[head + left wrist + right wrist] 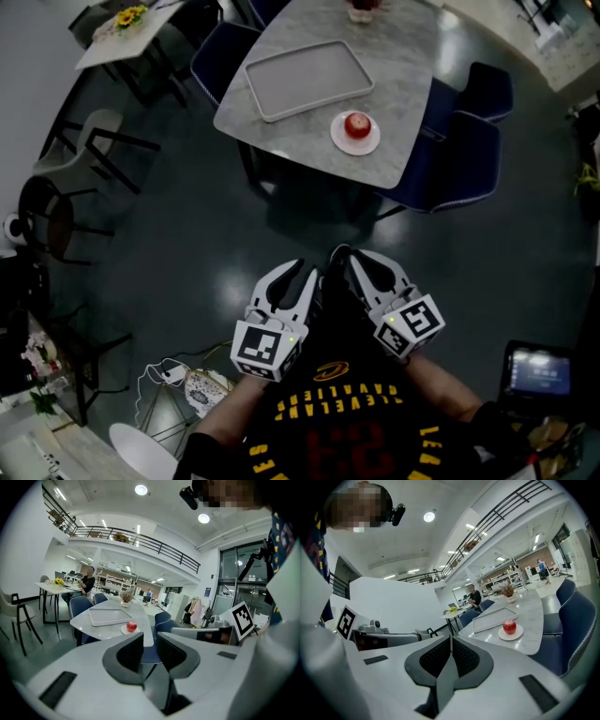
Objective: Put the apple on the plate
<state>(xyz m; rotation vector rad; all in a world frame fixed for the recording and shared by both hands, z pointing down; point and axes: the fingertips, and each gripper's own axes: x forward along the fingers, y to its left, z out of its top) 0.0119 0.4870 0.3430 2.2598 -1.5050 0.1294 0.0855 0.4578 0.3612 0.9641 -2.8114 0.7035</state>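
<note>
A red apple (357, 124) sits on a small white plate (339, 141) near the front edge of a grey marble table (412, 66). Both grippers hang over the dark floor, well short of the table, close to the person's body. My left gripper (298, 272) holds its jaws a little apart with nothing between them, and its own view shows the apple (131, 626) far beyond the gap (150, 641). My right gripper (349, 258) has its pads pressed together and empty (451, 641). From the right gripper view the apple (509, 626) rests on the plate (511, 636) ahead to the right.
An empty grey tray (308, 79) lies on the table behind the plate. Dark blue chairs (459, 164) stand around the table. A black chair (56, 220) and a wire rack (178, 394) are on the left. A person (87, 581) sits at a far table.
</note>
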